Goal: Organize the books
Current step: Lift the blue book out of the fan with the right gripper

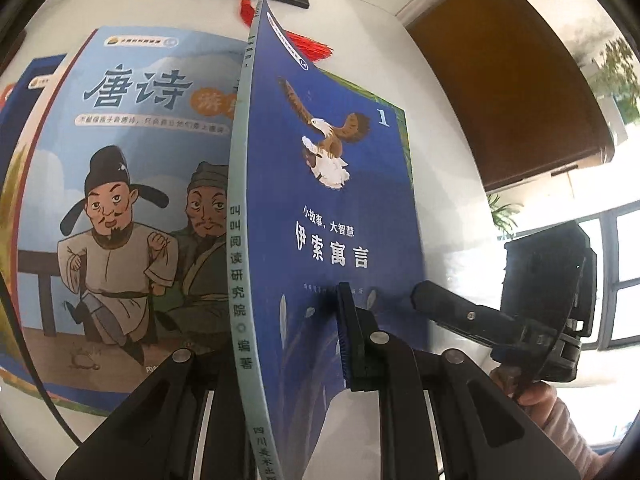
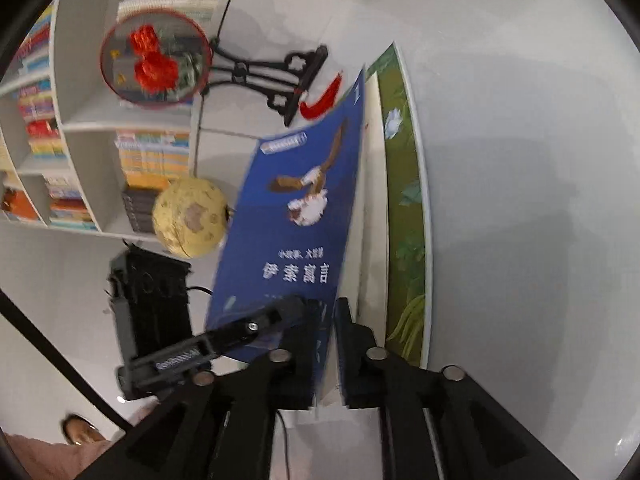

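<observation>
- Left gripper [image 1: 292, 344]: jaws clamped on the near edge of the blue eagle book [image 1: 332, 208], close to its grey-green spine, holding it on edge above the white table [image 1: 448, 152].
- Right gripper [image 2: 326, 344]: jaws nearly together around the blue cover's near edge; the frame is blurred, so I cannot tell whether the pads press on it.
- The cover stands lifted off the book's green page [image 2: 404, 208].
- Poetry book [image 1: 132, 184] with two cartoon men lies flat on the table, left of the eagle book.
- Black stand [image 2: 276, 76] with red tassel [image 2: 324, 98] sits at the far end.
- Bookshelf [image 2: 80, 128] and yellow globe [image 2: 190, 216] are on the left in the right wrist view.
</observation>
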